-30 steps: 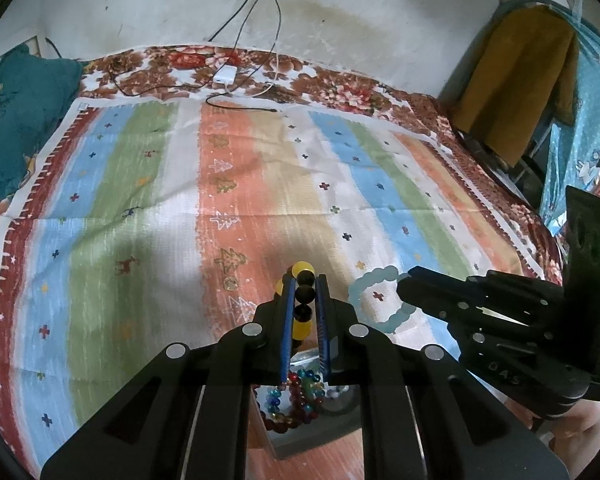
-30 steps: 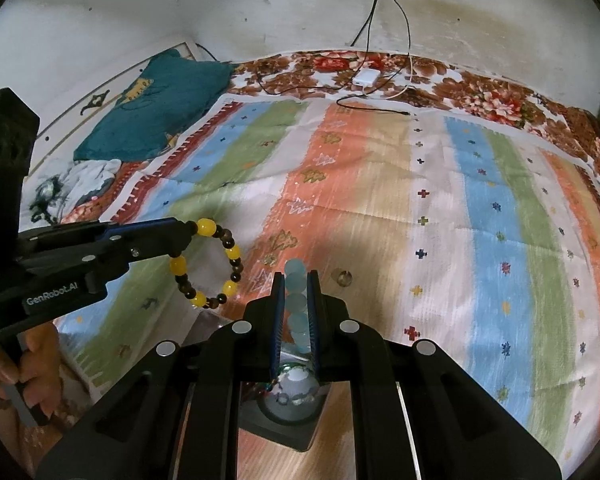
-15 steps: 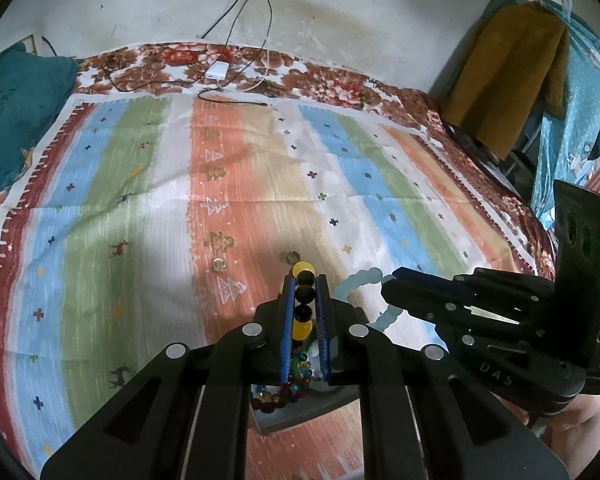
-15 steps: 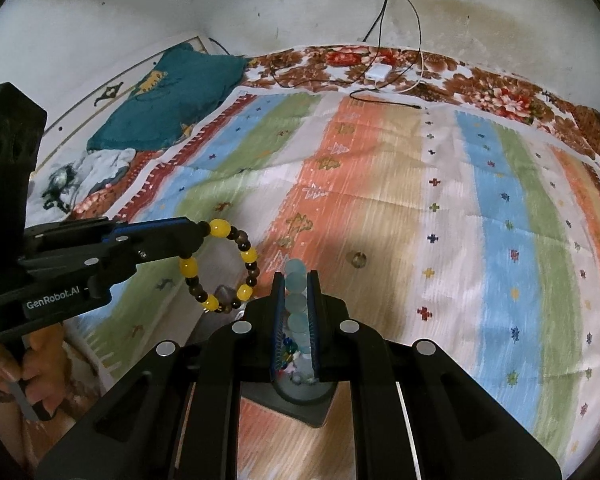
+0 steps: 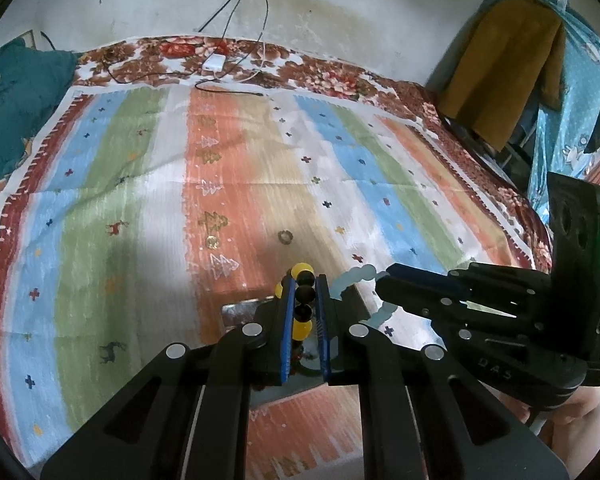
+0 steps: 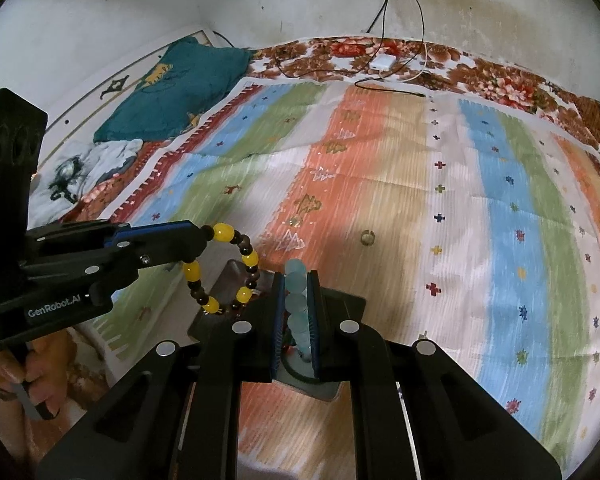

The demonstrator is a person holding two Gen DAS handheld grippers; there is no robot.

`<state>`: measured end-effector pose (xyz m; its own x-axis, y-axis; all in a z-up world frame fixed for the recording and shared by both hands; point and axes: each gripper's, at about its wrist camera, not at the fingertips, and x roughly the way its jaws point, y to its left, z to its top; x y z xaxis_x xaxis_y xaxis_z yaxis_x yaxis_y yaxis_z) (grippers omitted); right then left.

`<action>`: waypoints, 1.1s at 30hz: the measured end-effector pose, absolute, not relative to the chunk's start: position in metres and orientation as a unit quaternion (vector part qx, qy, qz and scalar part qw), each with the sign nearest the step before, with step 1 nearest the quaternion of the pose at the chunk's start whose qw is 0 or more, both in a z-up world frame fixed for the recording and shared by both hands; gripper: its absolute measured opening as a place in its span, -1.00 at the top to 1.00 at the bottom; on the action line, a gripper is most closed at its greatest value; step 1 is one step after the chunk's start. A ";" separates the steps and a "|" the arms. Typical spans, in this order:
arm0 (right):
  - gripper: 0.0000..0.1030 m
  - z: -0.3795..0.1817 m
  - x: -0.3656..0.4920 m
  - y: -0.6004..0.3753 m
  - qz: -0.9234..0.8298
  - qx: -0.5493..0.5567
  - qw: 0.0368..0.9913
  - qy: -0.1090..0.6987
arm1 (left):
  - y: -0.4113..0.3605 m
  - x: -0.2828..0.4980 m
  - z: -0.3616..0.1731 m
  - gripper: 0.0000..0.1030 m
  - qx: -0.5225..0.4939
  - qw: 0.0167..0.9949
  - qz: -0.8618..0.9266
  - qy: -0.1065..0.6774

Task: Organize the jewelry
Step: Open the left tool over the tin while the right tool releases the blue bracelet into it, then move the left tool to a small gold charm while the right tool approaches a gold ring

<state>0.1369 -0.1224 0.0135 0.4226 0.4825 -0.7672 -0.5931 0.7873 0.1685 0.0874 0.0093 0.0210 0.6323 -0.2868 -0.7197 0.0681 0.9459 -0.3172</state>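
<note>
Both my grippers have drifted over the dark jewelry box [image 6: 220, 292], left gripper [image 5: 303, 280] clamping the yellow-and-black bracelet [image 6: 224, 272], right gripper [image 6: 297, 276] the pale-blue bracelet [image 5: 356, 276]; drop-off seemingly next.

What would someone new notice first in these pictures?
Most striking are two bead bracelets held up in front: a yellow and dark bracelet clamped in the left gripper, and a pale blue bracelet clamped in the right gripper. Both hang over a grey box at the near edge of a brightly striped bedspread.
</note>
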 end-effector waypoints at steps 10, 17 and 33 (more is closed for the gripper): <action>0.75 0.008 0.133 -0.122 0.324 -0.064 0.833 0.445 | 0.007 0.084 0.010 0.48 -0.141 0.883 -0.091 0.438; 0.23 0.006 0.145 -0.132 0.296 -0.054 0.843 0.446 | 0.035 0.093 0.004 0.17 -0.168 0.880 -0.049 0.442; -0.14 -0.006 0.179 -0.142 0.260 -0.027 0.842 0.472 | 0.051 0.123 -0.008 -0.42 -0.177 0.867 -0.019 0.465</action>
<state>0.1790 -0.1420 -0.0057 0.4188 0.4120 -0.8092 -0.4629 0.8635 0.2001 0.1229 0.0508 -0.0075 0.5674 -0.1976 -0.7994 -0.1307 0.9369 -0.3244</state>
